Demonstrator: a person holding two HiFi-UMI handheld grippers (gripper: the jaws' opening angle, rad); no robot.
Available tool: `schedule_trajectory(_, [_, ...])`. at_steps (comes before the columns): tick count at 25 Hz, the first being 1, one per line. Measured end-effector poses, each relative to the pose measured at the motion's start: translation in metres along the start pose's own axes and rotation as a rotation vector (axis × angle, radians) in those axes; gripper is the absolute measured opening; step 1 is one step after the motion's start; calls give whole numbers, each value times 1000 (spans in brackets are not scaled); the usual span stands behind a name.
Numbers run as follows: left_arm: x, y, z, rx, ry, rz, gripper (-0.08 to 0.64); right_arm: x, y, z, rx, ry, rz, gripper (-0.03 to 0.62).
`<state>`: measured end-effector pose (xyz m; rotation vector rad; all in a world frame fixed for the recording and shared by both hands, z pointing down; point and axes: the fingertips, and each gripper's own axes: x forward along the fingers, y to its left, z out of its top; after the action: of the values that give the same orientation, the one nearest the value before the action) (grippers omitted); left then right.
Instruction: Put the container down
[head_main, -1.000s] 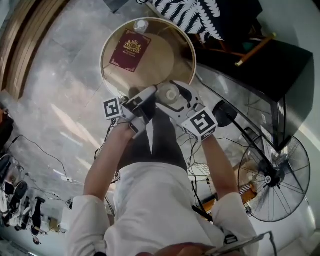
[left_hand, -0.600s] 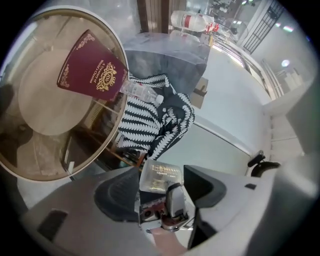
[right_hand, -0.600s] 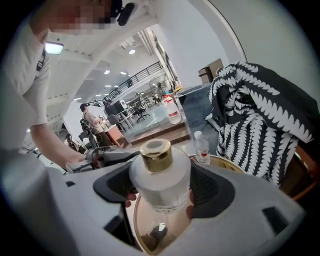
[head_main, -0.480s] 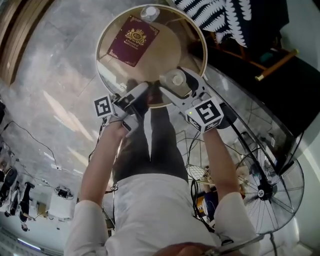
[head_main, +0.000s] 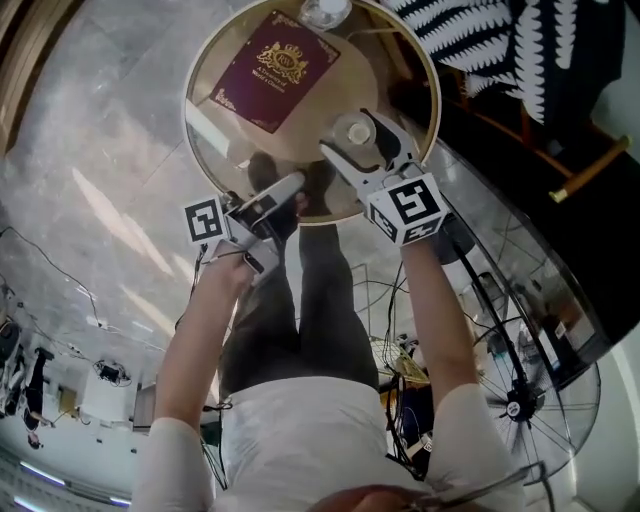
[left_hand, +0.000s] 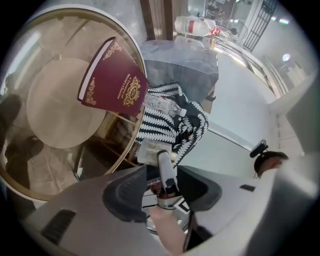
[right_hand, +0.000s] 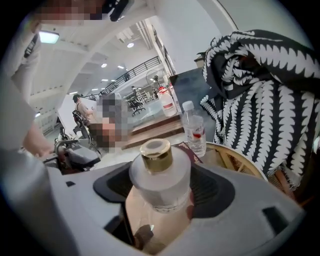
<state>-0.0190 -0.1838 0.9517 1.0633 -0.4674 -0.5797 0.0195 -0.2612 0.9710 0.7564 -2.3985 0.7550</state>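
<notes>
Glass table (head_main: 225, 150), round and gold-rimmed, carries a maroon book (head_main: 277, 70) and a clear bottle (head_main: 325, 10); patterned cloth (right_hand: 260, 90) lies beside it. Right gripper (head_main: 355, 140) clamps the frosted, gold-capped container (right_hand: 160, 175) over the table's near side. Left gripper (head_main: 283, 196) jaws, just closing, stand apart, empty.

maroon booklet (head_main: 278, 68): flat on round table (head_main: 230, 150) | water bottle (head_main: 325, 10): table's far edge

container (right_hand: 160, 172): frosted bottle, gold cap | upright | gripped by right tool (right_hand: 162, 189)
</notes>
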Motion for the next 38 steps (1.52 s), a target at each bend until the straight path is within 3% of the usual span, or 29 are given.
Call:
schedule_trajectory(16, [-18,62,14,25,12,105,51,81,-33,-77,-45,85,-75,344])
schedule_trajectory(38, [-27,85,24,16,15,131,38,104,-41,-109,-118,120,-111,345])
